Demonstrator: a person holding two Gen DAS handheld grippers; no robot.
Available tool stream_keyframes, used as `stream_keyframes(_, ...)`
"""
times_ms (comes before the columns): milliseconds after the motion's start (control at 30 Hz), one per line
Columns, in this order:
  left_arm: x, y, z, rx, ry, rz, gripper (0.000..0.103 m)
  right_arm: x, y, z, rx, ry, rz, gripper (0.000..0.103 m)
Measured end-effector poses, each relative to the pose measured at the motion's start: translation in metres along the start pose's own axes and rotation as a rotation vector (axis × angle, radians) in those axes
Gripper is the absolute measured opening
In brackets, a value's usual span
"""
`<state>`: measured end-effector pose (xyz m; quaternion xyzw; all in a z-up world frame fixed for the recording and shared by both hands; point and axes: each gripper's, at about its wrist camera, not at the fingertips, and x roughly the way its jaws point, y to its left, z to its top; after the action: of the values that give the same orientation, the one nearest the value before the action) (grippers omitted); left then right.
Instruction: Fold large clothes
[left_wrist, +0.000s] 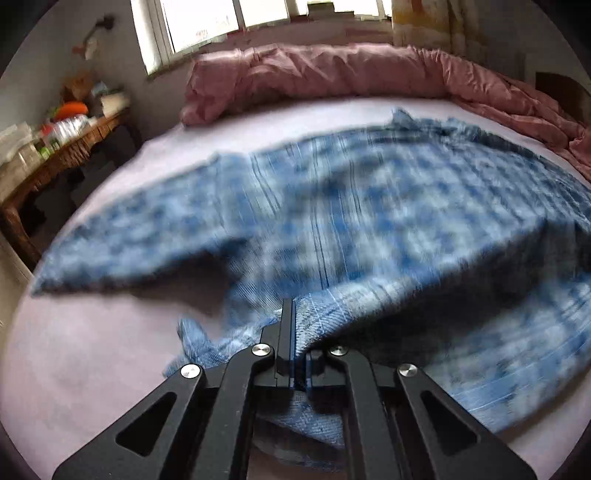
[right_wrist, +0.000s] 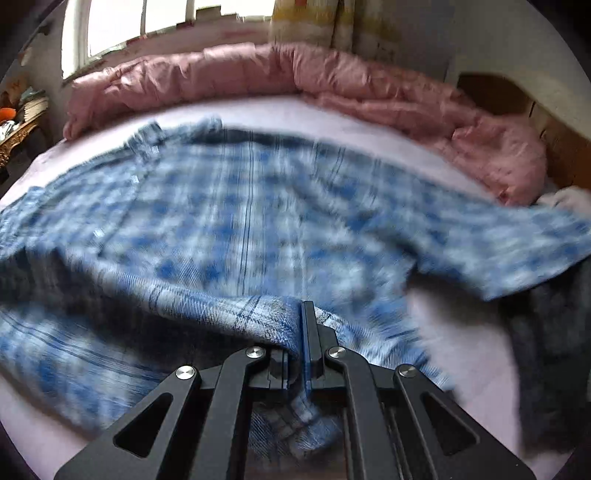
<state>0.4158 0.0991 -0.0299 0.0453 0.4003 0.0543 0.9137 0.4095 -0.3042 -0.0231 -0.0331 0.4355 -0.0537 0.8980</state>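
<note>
A large blue and white plaid shirt (left_wrist: 332, 206) lies spread across the pale bed sheet (left_wrist: 92, 350), blurred by motion. My left gripper (left_wrist: 291, 314) is shut on the shirt's near hem, with cloth pinched between the jaws and lifted off the bed. In the right wrist view the same plaid shirt (right_wrist: 240, 221) spreads ahead, collar at the far left. My right gripper (right_wrist: 301, 314) is shut on the near hem as well, cloth bunched in the jaws. One sleeve reaches out to the right (right_wrist: 517, 236).
A rolled pink duvet (left_wrist: 332, 74) runs along the far side of the bed and down its right side (right_wrist: 498, 155). A wooden table (left_wrist: 66, 147) with clutter stands left of the bed. A dark garment (right_wrist: 554, 332) lies at the right edge. Windows are behind.
</note>
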Motion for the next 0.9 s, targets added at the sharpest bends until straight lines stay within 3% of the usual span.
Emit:
stream_keyframes(133, -0.012, 0.01, 0.005, -0.04, -0.032, -0.039, 0.004, -0.003, -0.009, 0.001, 0.041, -0.023, 0.059, 0.006)
stream_keyframes(300, -0.006, 0.009, 0.002, -0.039, -0.006, -0.056, 0.005, -0.002, -0.015, -0.001, 0.067, -0.018, 0.085, 0.006)
stream_keyframes(367, -0.012, 0.008, 0.0, -0.036, -0.027, -0.055, 0.01, -0.002, -0.015, 0.0, 0.062, -0.026, 0.075, 0.006)
stream_keyframes(400, -0.016, 0.009, -0.001, -0.03, -0.04, -0.053, 0.023, -0.004, -0.014, 0.0, 0.057, -0.034, 0.063, 0.007)
stream_keyframes(433, -0.025, 0.01, -0.004, -0.023, -0.069, -0.045, 0.037, -0.007, -0.012, 0.0, 0.045, -0.047, 0.048, 0.013)
stream_keyframes(500, -0.049, 0.017, -0.01, -0.03, -0.158, -0.02, 0.051, -0.017, -0.006, -0.001, 0.021, -0.078, 0.014, 0.026)
stream_keyframes(567, -0.071, 0.02, -0.009, -0.039, -0.25, -0.015, 0.055, -0.031, 0.0, -0.002, -0.009, -0.144, -0.011, 0.058)
stream_keyframes(633, -0.084, 0.023, -0.006, -0.061, -0.309, -0.017, 0.059, -0.048, 0.004, -0.003, -0.034, -0.224, -0.036, 0.071)
stream_keyframes(767, -0.085, 0.024, -0.002, -0.054, -0.301, -0.082, 0.06, -0.068, 0.004, -0.005, -0.04, -0.336, -0.066, 0.086)
stream_keyframes(900, -0.082, 0.033, 0.0, -0.058, -0.299, -0.047, 0.06, -0.078, 0.001, -0.003, -0.031, -0.402, -0.084, 0.087)
